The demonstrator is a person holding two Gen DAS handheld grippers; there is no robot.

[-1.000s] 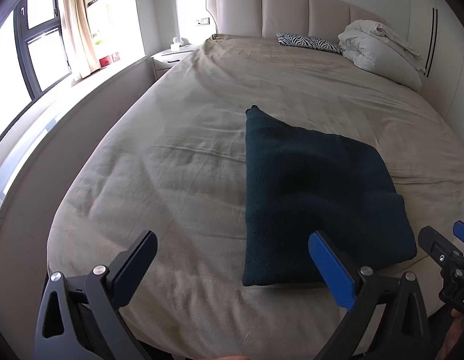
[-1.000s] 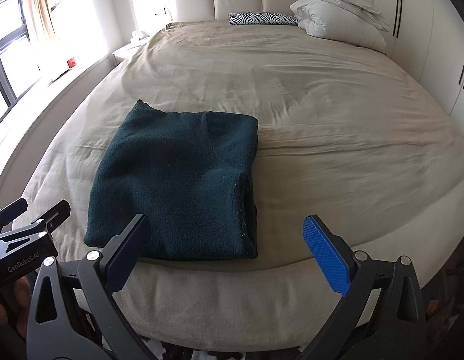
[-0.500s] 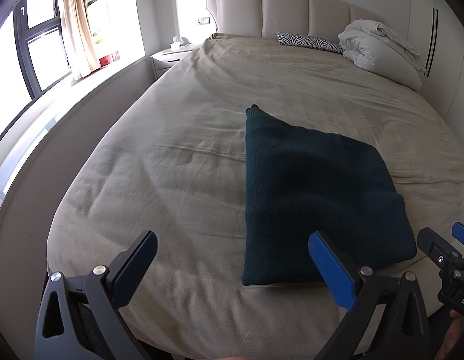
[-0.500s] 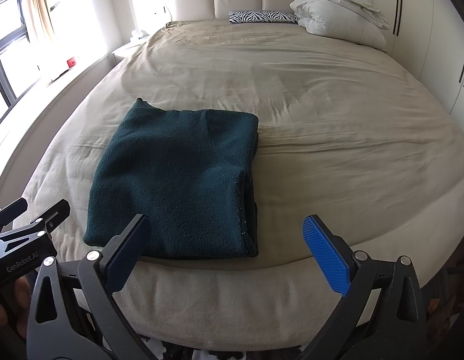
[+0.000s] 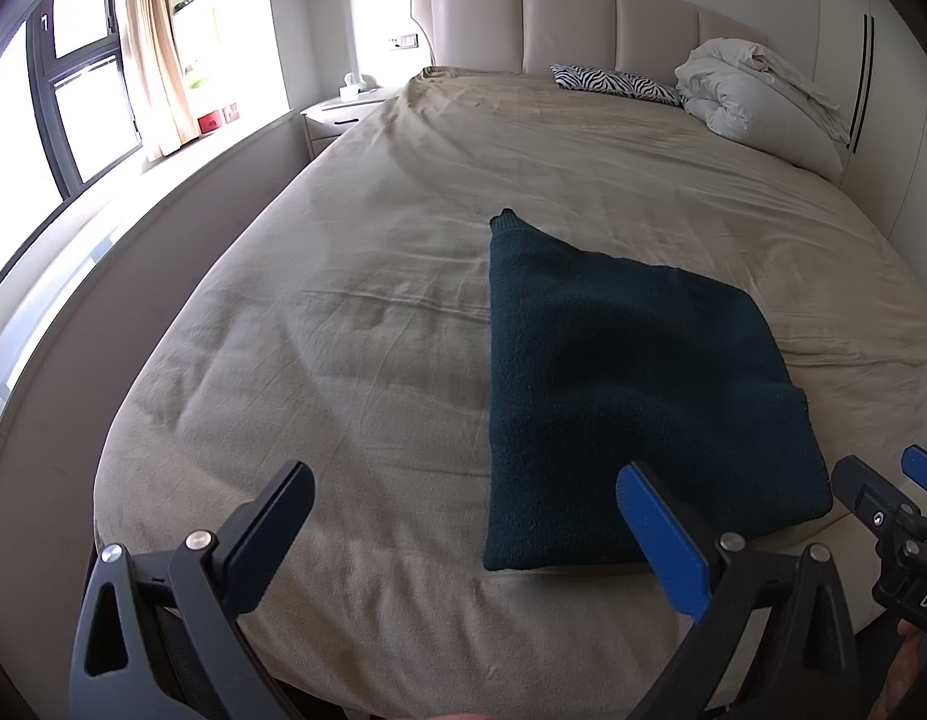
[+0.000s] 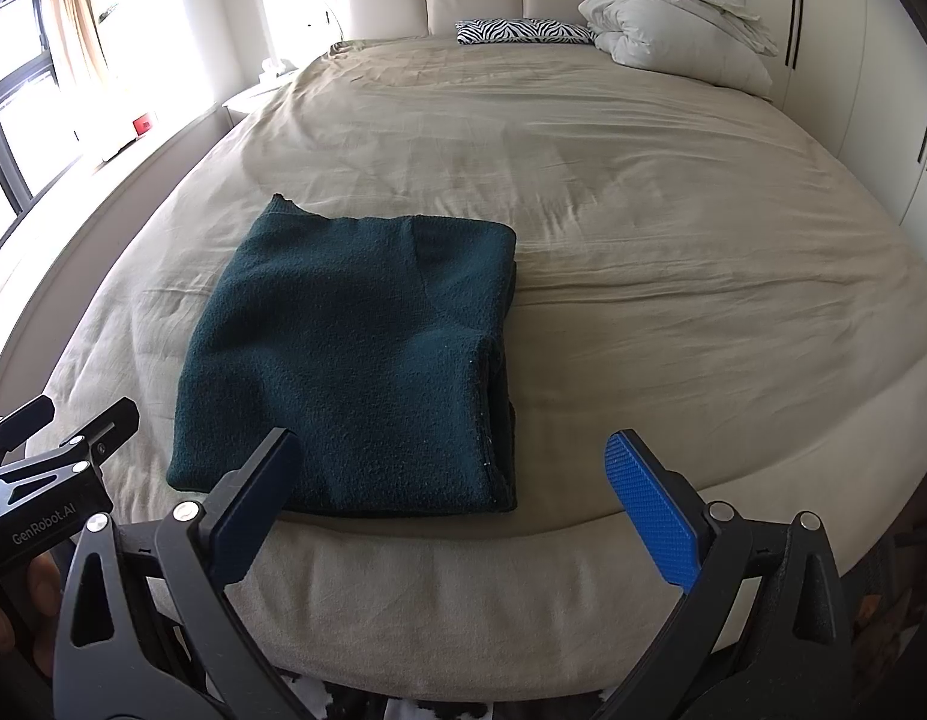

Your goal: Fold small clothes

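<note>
A dark teal fleece garment (image 5: pixel 631 384) lies folded into a flat rectangle near the foot edge of the bed; it also shows in the right wrist view (image 6: pixel 361 360). My left gripper (image 5: pixel 463 534) is open and empty, held just short of the bed's foot edge, left of the garment's near corner. My right gripper (image 6: pixel 451 504) is open and empty, in front of the garment's near right edge, not touching it. Each gripper shows at the edge of the other's view, the right one (image 5: pixel 895 516) and the left one (image 6: pixel 55 450).
The bed (image 5: pixel 355 360) has a beige cover and a padded headboard (image 5: pixel 571 18). A zebra pillow (image 5: pixel 619 81) and a bundled white duvet (image 5: pixel 757 96) lie at its head. A nightstand (image 5: pixel 343 114) and a window ledge (image 5: pixel 163 180) are on the left.
Both grippers have drawn back very slightly toward the foot of the bed. The garment has not moved.
</note>
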